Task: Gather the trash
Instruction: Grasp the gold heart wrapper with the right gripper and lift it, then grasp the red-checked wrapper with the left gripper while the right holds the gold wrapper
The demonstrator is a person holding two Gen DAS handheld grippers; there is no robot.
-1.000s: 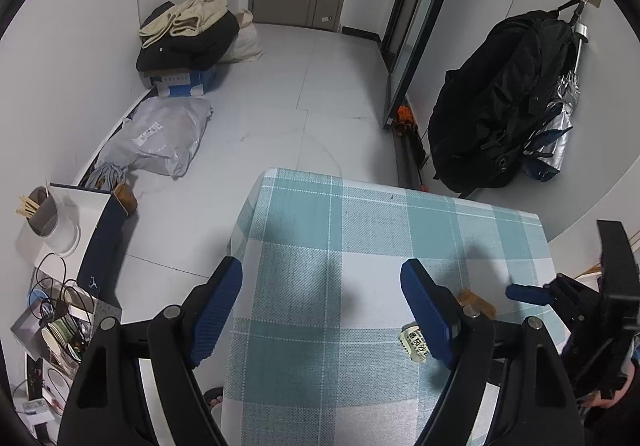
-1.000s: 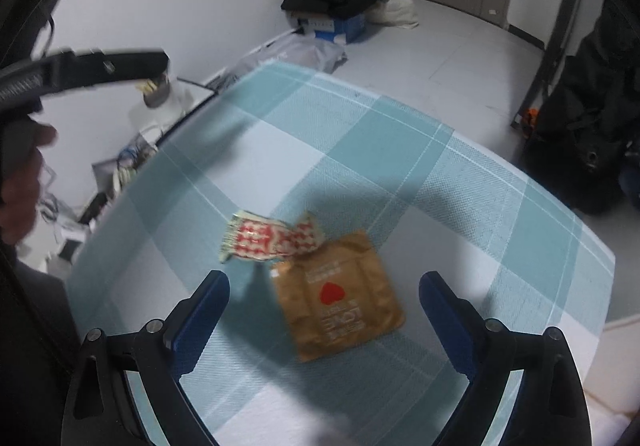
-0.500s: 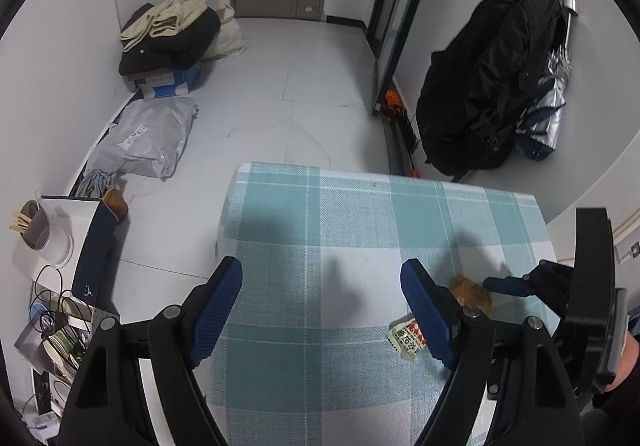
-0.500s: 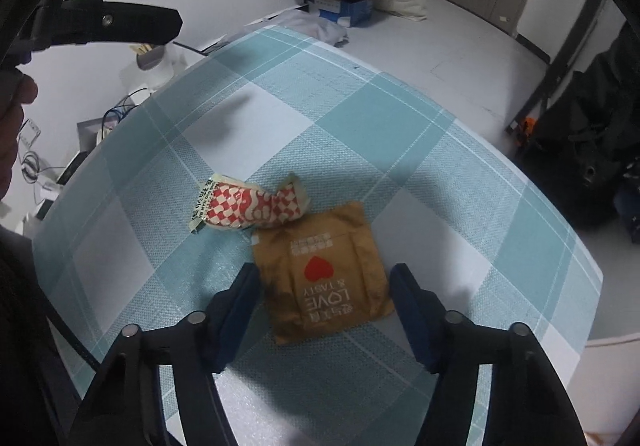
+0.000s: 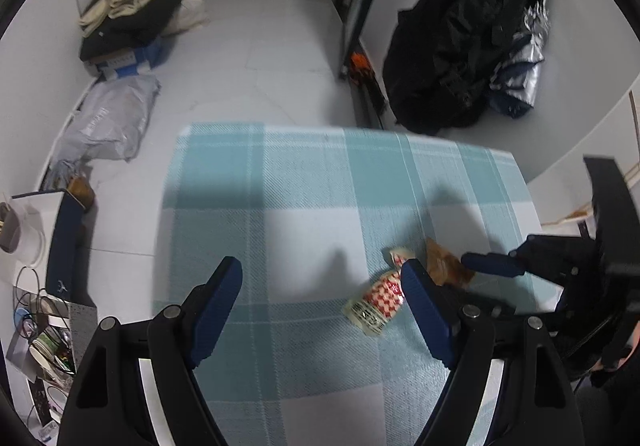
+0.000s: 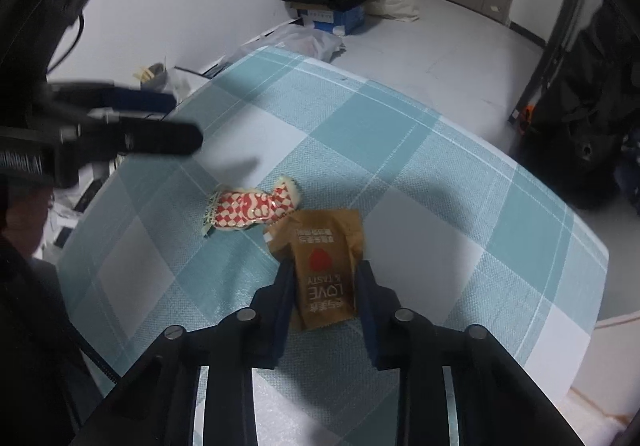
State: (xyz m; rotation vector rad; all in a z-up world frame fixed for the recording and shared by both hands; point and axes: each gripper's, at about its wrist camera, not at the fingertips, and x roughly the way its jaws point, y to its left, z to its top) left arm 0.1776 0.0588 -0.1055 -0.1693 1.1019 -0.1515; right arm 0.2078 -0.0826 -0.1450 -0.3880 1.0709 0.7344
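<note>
A brown snack packet (image 6: 326,270) with a red heart lies on the teal-checked tablecloth (image 6: 420,166). My right gripper (image 6: 325,274) has its fingers pressed against both sides of it, and the packet buckles between them. A red-and-white checked wrapper (image 6: 250,208) lies just left of it, touching its corner. In the left wrist view my left gripper (image 5: 322,278) is open and empty above the table, with the checked wrapper (image 5: 380,300) beside its right finger and the brown packet (image 5: 444,264) behind, held by the right gripper's fingers (image 5: 490,264).
A black backpack (image 5: 456,46) and umbrella hang on the right wall. A pile of clothes on a box (image 5: 128,22) and a grey bag (image 5: 104,118) lie on the floor at the left. A cluttered side shelf (image 5: 40,274) stands left of the table.
My right gripper has moved down onto the brown packet and closed from wide open to squeezing it. My left gripper has drifted so the checked wrapper now sits closer to its right finger.
</note>
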